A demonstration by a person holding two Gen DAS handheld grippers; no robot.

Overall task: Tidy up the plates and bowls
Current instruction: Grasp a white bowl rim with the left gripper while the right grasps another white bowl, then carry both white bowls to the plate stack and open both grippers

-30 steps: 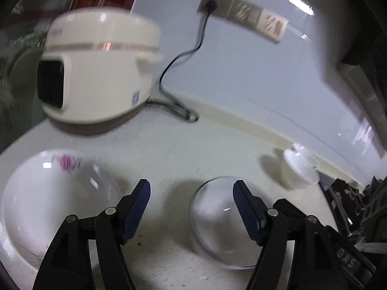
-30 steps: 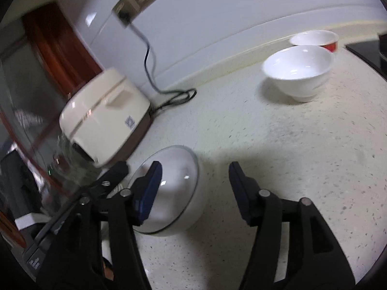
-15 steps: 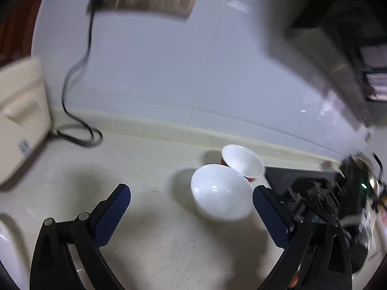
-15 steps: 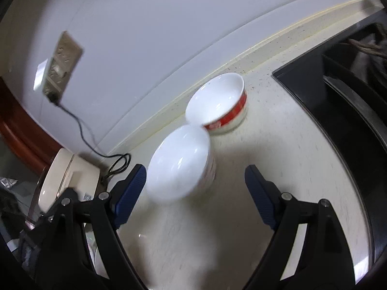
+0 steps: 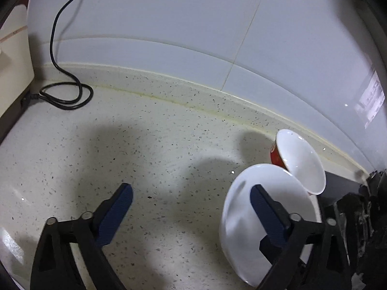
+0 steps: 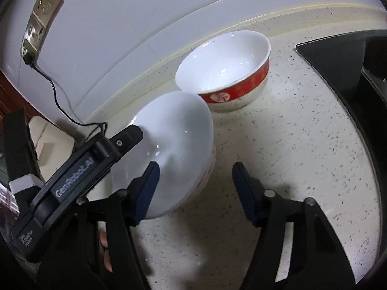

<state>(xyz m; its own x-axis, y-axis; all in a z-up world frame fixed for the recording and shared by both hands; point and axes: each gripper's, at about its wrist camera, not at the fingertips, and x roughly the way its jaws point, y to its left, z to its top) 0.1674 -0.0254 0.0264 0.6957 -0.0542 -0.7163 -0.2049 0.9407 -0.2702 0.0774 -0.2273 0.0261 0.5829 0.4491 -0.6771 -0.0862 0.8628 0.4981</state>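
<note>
A plain white bowl (image 5: 244, 220) stands on the speckled counter, with a red-banded bowl (image 5: 300, 162) touching its far rim. My left gripper (image 5: 192, 203) has its jaws closing; its right finger (image 5: 263, 207) hangs over the bowl's inside and the bowl's left wall lies between the pads, untouched. In the right wrist view the white bowl (image 6: 179, 140) sits at centre left and the red-banded bowl (image 6: 225, 67) behind it. My right gripper (image 6: 196, 183) is also closing: its left finger is over the bowl's inside, its right finger clear of the outer wall. The left gripper's finger (image 6: 130, 133) reaches over the bowl's left rim.
A black stove top (image 6: 350, 60) borders the counter on the right, close to the bowls. A coiled black power cord (image 5: 65, 94) and a cream rice cooker (image 5: 12, 60) lie to the left by the tiled wall. A wall socket (image 6: 41, 17) is up left.
Both views swung right, away from the rice cooker, glass bowl and flowered dish, onto the two bowls. Both grippers came up to the white bowl, their jaws widening and then narrowing.
</note>
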